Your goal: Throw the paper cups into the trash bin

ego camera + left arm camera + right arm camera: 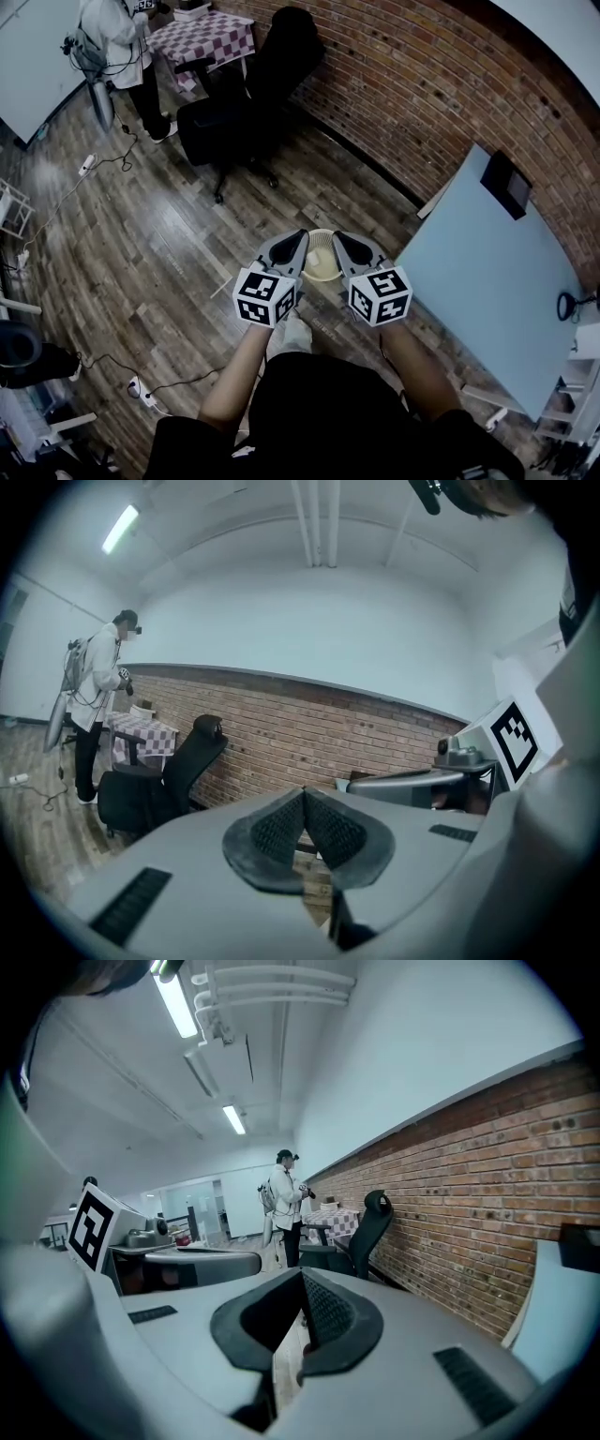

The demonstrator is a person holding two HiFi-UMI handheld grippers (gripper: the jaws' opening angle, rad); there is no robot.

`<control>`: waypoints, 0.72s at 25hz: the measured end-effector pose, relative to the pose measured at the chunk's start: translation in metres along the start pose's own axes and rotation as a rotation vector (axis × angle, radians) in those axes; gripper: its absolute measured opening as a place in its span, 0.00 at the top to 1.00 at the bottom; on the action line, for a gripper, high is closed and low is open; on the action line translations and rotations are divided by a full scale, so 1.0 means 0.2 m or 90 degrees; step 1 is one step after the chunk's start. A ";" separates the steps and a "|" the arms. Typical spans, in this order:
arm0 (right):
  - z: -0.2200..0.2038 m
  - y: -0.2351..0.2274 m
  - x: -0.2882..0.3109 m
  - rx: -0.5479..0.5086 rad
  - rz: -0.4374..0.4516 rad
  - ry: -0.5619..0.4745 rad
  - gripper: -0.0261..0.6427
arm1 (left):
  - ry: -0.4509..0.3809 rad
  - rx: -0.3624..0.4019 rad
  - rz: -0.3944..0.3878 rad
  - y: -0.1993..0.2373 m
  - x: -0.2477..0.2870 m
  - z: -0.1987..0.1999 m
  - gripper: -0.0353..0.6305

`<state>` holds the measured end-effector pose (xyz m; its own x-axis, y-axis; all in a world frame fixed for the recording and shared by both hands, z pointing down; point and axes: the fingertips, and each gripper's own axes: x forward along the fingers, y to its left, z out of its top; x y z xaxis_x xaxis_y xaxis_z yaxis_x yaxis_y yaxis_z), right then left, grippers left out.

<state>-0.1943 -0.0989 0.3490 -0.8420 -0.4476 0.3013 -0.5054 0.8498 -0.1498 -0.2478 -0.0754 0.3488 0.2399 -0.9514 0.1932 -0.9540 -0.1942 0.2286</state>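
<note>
Head view looks steeply down on the left gripper [302, 235] and the right gripper [337, 237], held side by side above a wooden plank floor [141, 244]. The round beige trash bin [323, 273] stands on that floor directly under their tips, showing between the two. What lies inside it is too small to make out as paper cups. In the left gripper view the two ribbed pads [277, 832] are pressed together at their tips with nothing between them. The right gripper view shows the same, pads meeting at the tip and gripping nothing. A light blue table [487, 272] stands to the right along the brick wall [422, 94]. A black office chair [244, 103] and another person [117, 47] are well apart, further back.
</note>
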 end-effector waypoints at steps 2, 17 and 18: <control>-0.01 0.01 -0.07 0.001 -0.005 -0.008 0.96 | -0.003 0.007 -0.009 -0.08 -0.04 0.00 0.94; -0.05 0.14 -0.52 0.005 -0.025 -0.062 0.96 | -0.010 0.046 -0.023 -0.48 -0.32 -0.06 0.94; -0.05 0.15 -0.54 0.005 -0.025 -0.064 0.96 | -0.015 0.047 -0.024 -0.50 -0.34 -0.06 0.94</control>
<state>-0.1168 -0.0232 0.3222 -0.8359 -0.5069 0.2106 -0.5396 0.8290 -0.1468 -0.1671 0.0116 0.3236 0.2724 -0.9482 0.1635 -0.9552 -0.2460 0.1648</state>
